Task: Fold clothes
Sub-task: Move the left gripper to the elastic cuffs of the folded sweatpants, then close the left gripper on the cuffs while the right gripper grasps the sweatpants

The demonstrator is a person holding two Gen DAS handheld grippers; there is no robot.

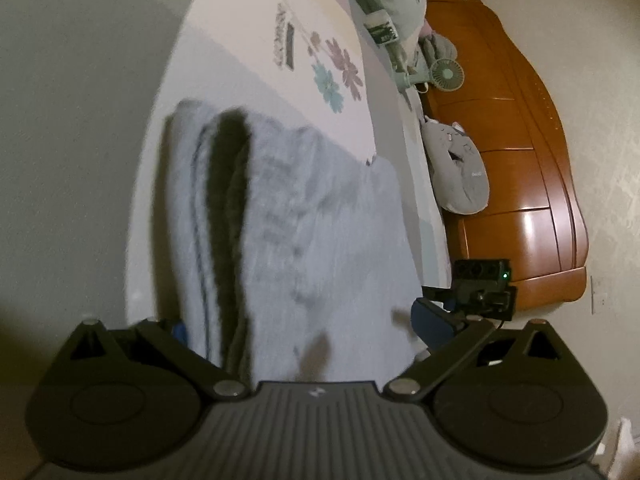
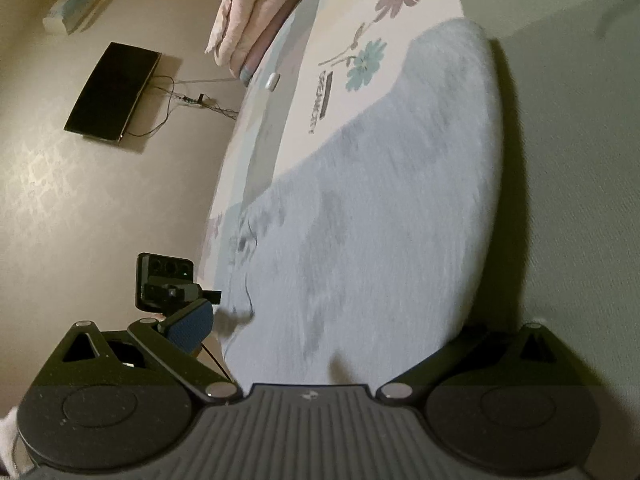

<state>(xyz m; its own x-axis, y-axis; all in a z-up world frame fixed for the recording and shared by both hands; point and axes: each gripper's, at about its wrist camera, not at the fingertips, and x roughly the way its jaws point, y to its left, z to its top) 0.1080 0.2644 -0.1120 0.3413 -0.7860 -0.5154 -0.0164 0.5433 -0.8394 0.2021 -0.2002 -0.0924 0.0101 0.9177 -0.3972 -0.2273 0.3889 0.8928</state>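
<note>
**Grey fleece up off the bed, held wide at both ends**

We are looking along both grippers at once, and the pale grey fleece garment (image 1: pixel 304 232) fills the middle of each view, hanging in front of the bed (image 1: pixel 256 52) with its flowered sheet. The cameras are rolled sideways, so the bed runs up the frame — we read the cloth as lifted and stretched between our two tools, not lying flat.

The left gripper (image 1: pixel 304 336) has its fingers set wide apart, the fleece running down between them; one blue pad (image 1: pixel 430 318) shows at the right. Whether anything is actually pinched we cannot tell, since the cloth hides the contact. Same story on the right gripper (image 2: pixel 332 340): fingers wide, one blue pad (image 2: pixel 192 326) clear at the left, the other buried behind the fleece (image 2: pixel 380 208).

In the left view a dark band (image 1: pixel 230 216) runs along the garment beside a doubled edge — probably a fold or lining.

Holding it out like this makes sense: spread cloth hangs smooth and lets us line up edges before laying it down. The risk, we judge, is slippery fleece sagging.

Behind: a wooden headboard (image 1: pixel 520 152), a small fan (image 1: pixel 446 74), a wall television (image 2: pixel 112 94).
</note>
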